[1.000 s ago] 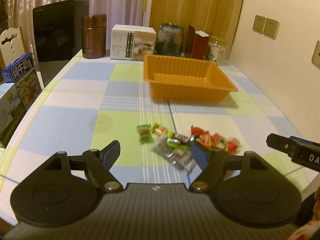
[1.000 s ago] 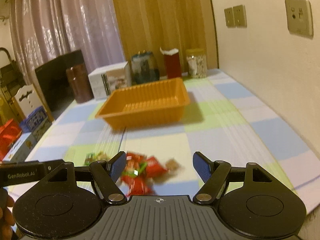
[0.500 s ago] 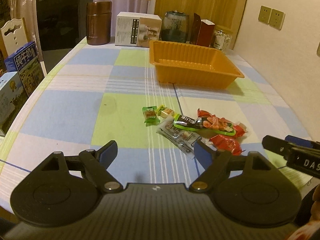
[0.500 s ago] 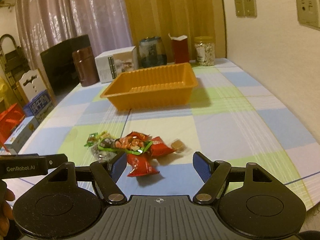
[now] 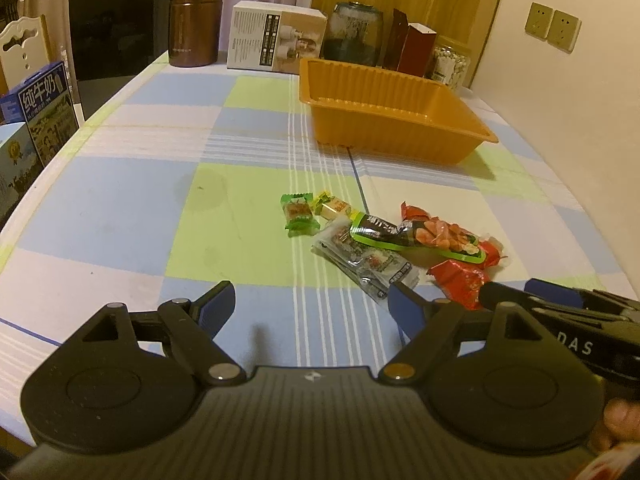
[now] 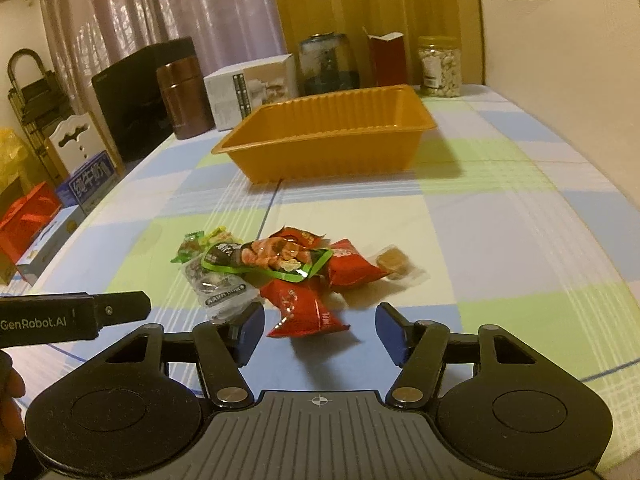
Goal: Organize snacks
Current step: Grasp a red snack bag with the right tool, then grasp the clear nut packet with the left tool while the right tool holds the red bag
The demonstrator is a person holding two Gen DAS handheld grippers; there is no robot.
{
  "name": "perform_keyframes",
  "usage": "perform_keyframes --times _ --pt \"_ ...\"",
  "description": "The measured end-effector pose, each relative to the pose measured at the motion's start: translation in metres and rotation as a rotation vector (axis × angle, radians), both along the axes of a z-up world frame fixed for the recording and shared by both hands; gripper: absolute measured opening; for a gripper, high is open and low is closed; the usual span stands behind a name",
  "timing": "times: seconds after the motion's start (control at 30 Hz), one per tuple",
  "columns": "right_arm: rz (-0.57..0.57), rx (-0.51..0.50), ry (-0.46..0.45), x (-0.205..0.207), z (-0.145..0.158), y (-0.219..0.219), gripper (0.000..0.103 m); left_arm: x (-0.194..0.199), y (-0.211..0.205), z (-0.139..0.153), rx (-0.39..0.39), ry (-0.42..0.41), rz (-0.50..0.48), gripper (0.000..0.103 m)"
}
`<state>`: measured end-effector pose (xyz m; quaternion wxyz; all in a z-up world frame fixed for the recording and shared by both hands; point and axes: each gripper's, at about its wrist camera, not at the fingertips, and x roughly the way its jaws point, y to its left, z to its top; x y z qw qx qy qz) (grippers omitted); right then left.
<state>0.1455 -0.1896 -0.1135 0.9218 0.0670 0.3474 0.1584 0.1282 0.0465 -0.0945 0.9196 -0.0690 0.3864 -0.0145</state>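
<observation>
Snacks (image 5: 384, 240) lie in a loose heap on the checked cloth of the counter (image 5: 120, 200), about mid-counter and toward the 6 o'clock side of the orange tray (image 5: 400, 140), well apart from it. Seen from the right wrist, the heap holds a long green-edged packet (image 6: 268, 260) lying across 2 red packets, with a third red packet (image 6: 300, 308) nearest the viewer, a clear grey sachet (image 6: 216, 284) at the heap's 9 o'clock side, small green sweets (image 6: 192, 246) at 10 o'clock, and 1 brown sweet in clear wrap (image 6: 394, 260) at 3 o'clock.

Left tool (image 5: 312, 308): jaws wide apart and empty, hovering over bare cloth at the heap's 7 o'clock; its right pad sits just beside the sachet's end.

Right tool (image 6: 320, 328): jaws have just been closing yet stand apart, pads touching nothing; the nearest red packet lies between and slightly ahead of them.

Tray interior: no snack visible. Along the counter's 12 o'clock edge stand a brown canister (image 5: 194, 20), a white box (image 5: 276, 40), a glass jar (image 5: 356, 32), a red carton (image 5: 416, 48) and a jar of nuts (image 5: 450, 62).
</observation>
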Motion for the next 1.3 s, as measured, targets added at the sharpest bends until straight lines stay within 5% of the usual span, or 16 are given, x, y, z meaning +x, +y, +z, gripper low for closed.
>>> perform_keyframes --times 0.7,1.3 --pt "0.068 -0.081 0.031 0.028 -0.021 0.023 0.031 0.017 -0.003 -0.017 -0.036 0.027 -0.011 0.082" --pt "-0.063 -0.054 0.062 0.014 -0.015 -0.015 0.029 0.064 -0.050 -0.032 -0.033 0.029 -0.055 0.081"
